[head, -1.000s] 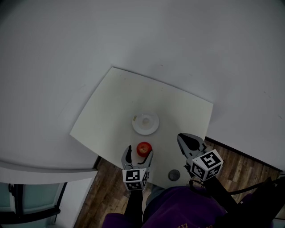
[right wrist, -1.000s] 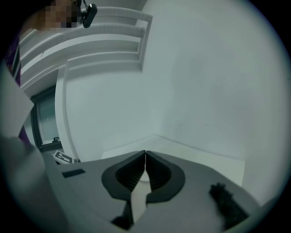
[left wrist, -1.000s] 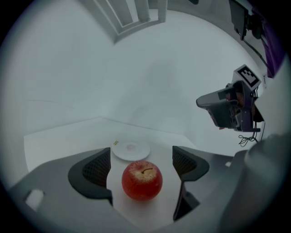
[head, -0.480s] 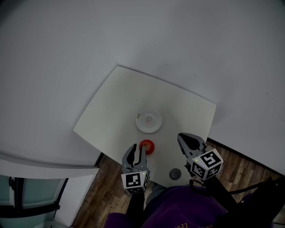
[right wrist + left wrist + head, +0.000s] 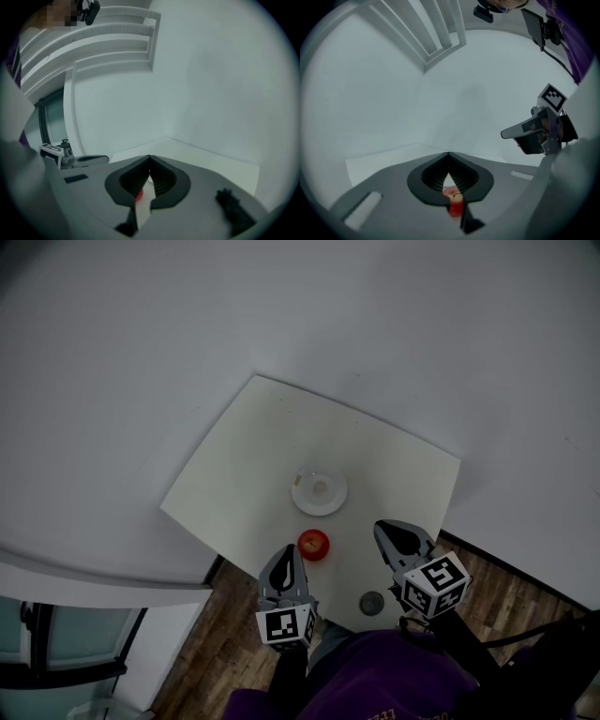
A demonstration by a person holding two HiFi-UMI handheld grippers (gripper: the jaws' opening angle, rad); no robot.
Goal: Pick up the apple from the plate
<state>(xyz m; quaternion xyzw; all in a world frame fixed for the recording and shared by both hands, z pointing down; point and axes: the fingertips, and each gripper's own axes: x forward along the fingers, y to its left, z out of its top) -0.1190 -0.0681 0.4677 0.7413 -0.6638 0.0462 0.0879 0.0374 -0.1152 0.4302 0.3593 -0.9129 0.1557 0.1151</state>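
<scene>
White tabletop (image 5: 253, 456) carries the round red apple (image 5: 313, 544) just beyond my left gripper (image 5: 286, 551), whose jaws have just closed together on nothing; my right gripper (image 5: 383, 527) is closed too.

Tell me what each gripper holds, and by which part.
Nothing is held. The left gripper has just closed its jaws on nothing; the apple lies on the table, free. The right gripper is shut and empty.

**Operator, head view.** You wear a purple top (image 5: 375, 681) with small pale print near its lower edge, too small to read, and dark sleeves (image 5: 289, 679). Your left gripper (image 5: 287, 551) and right gripper (image 5: 382, 527) are grey, with black ribbed pads (image 5: 461, 178). Each carries a white cube (image 5: 286, 626) printed with black square markers. A thin black cable (image 5: 511, 641) curves behind the right gripper.
</scene>
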